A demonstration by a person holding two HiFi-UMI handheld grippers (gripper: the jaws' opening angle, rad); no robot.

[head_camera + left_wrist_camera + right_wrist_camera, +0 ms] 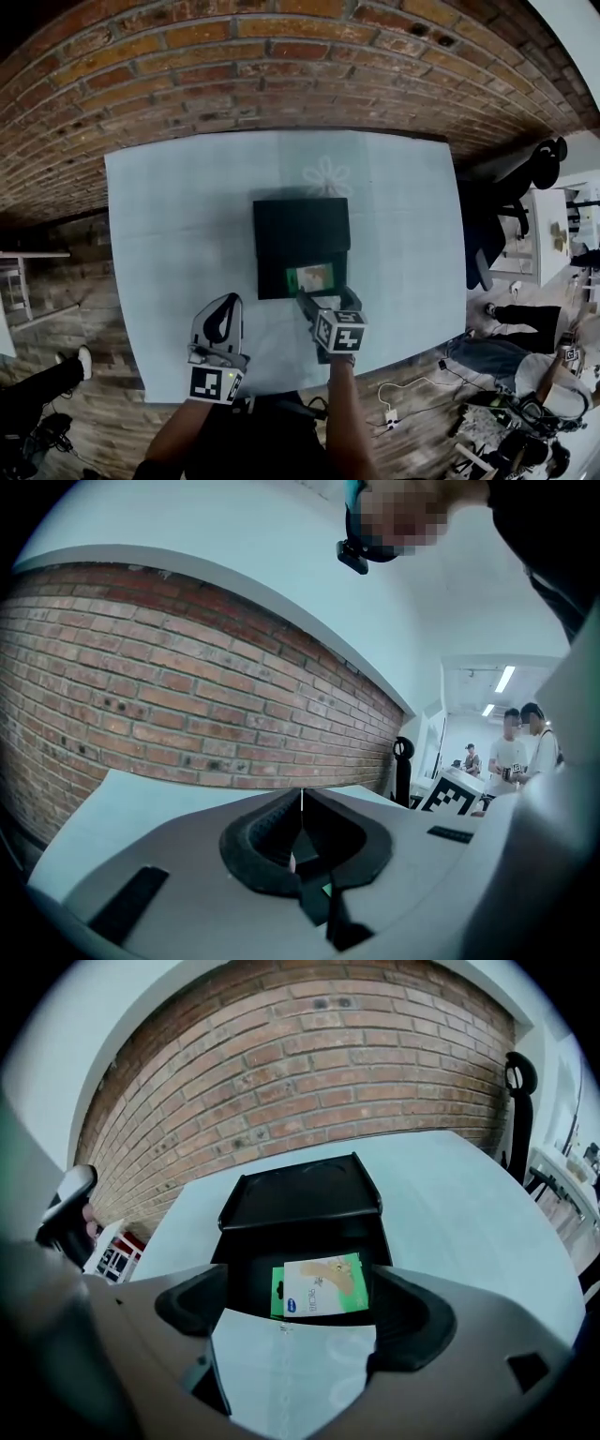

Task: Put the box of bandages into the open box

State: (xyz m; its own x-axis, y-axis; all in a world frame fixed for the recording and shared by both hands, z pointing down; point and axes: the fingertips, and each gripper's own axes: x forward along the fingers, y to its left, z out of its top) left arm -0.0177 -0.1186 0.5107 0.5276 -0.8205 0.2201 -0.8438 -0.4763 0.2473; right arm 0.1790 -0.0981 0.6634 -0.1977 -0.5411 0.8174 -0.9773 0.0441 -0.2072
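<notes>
The bandage box (310, 277), green and white, lies flat inside the open black box (272, 279) in the middle of the table. The black box's lid (300, 223) is folded back towards the brick wall. My right gripper (328, 299) hovers at the box's near edge, open and holding nothing. In the right gripper view the bandage box (321, 1287) rests in the black box (244, 1269) just beyond my spread right gripper (305, 1324). My left gripper (228, 303) sits apart at the near left, shut and empty; the left gripper view shows my left gripper (302, 803) with jaws touching, aimed upward at the wall.
A pale blue cloth (178, 244) covers the table, whose near edge lies just behind both grippers. A brick wall (281, 66) runs along the far side. To the right are a black chair (492, 216), people and floor cables (394, 408).
</notes>
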